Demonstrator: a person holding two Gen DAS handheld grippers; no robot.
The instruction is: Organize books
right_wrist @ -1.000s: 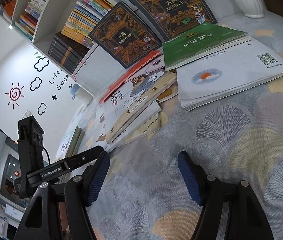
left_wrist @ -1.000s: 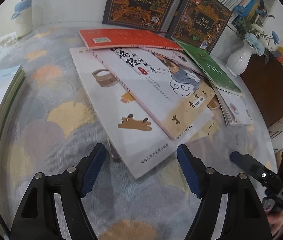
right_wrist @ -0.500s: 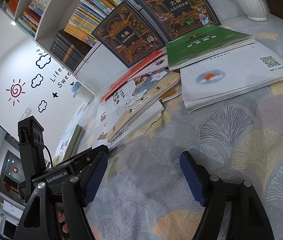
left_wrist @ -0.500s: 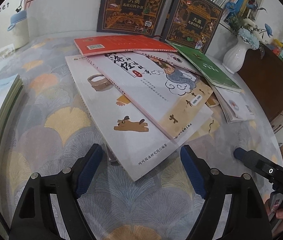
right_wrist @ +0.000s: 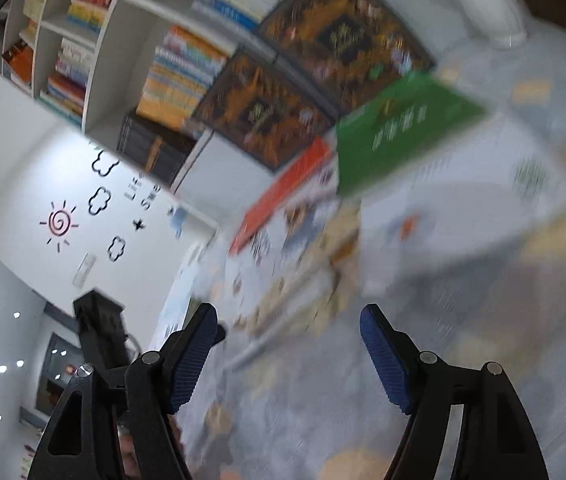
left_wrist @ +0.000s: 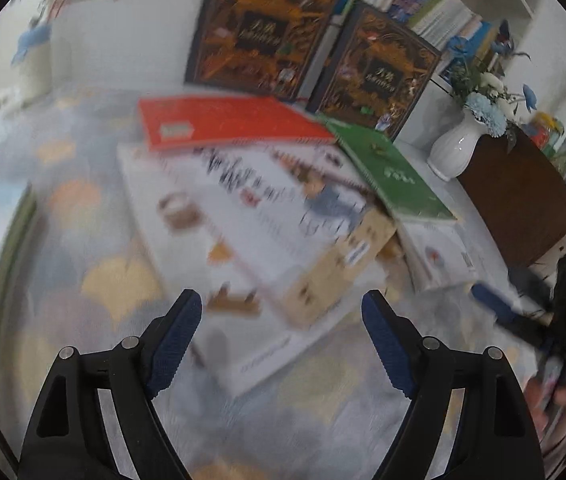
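The fanned pile of books (left_wrist: 267, 216) lies flat on the patterned bench (left_wrist: 95, 280), its near corner just beyond the left gripper (left_wrist: 281, 338), whose jaws are released and grasp nothing; the right gripper (right_wrist: 288, 354), jaws likewise released, hangs near the pile's right side.

Home reading room or child's room: white bookshelf (right_wrist: 131, 60) packed with books, sun-and-cloud wall decals (right_wrist: 83, 216), flower vase (left_wrist: 459, 148) at the leaf-patterned table's (left_wrist: 83, 280) far edge.
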